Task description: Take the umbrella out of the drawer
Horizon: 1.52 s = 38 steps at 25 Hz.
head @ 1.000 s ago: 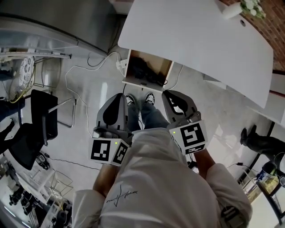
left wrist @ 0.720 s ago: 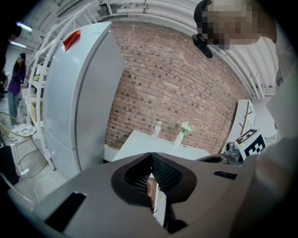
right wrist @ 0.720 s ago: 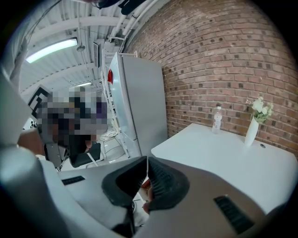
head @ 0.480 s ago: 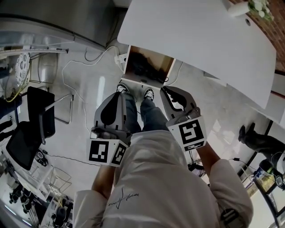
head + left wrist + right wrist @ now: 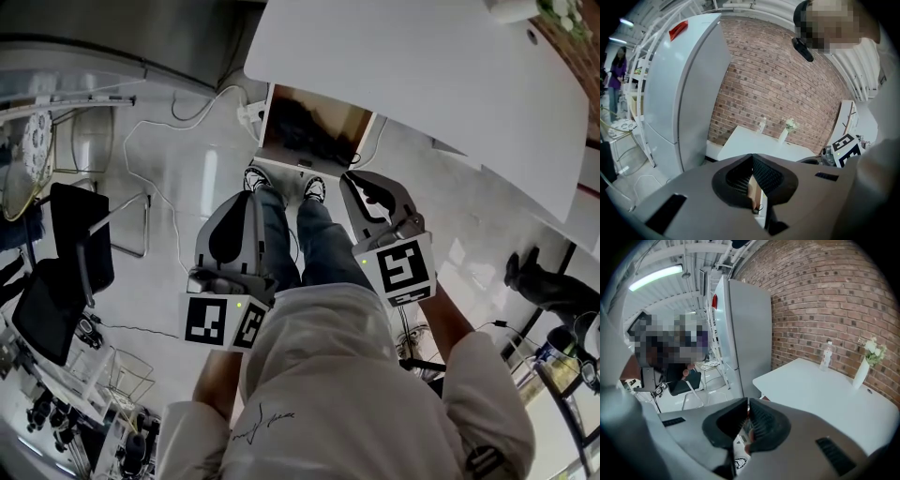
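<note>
My left tool (image 5: 254, 201) and right tool (image 5: 351, 182), both closed and empty, hang short of the open drawer (image 5: 302, 161); I'd spread one wide before reaching its dark umbrella (image 5: 305, 122).

premises: an indoor workroom of lab or test-studio type, not a lived-in home. evidence: bare brick wall (image 5: 825, 296) at upper right of the right gripper view; strip light (image 5: 656, 277) and exposed pipework on the open ceiling at upper left. head view: pale hard floor (image 5: 192, 202) with loose cables (image 5: 141, 124); wire racks (image 5: 103, 389) of equipment at lower left; black chairs (image 5: 80, 244) at left; white table (image 5: 403, 75) over a drawer (image 5: 309, 131). tall white refrigerator (image 5: 679, 93) at left of the left gripper view.
</note>
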### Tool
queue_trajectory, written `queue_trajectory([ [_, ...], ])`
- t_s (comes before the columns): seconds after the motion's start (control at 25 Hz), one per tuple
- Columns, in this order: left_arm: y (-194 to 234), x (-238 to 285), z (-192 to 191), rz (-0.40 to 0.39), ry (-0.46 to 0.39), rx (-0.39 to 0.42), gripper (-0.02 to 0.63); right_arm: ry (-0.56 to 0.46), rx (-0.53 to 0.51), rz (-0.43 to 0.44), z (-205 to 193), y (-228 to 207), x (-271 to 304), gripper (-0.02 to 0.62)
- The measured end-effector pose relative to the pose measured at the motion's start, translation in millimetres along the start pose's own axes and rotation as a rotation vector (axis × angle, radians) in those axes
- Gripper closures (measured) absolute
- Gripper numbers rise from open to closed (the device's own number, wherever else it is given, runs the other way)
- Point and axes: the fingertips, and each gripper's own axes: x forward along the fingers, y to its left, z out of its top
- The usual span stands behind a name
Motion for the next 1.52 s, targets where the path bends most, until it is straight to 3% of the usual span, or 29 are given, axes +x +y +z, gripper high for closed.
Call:
queue_trajectory([
  [1.52, 74, 42, -89, -0.015, 0.124, -0.056, 0.589, 0.284, -0.065, -0.002, -144, -3, 167, 0.519],
])
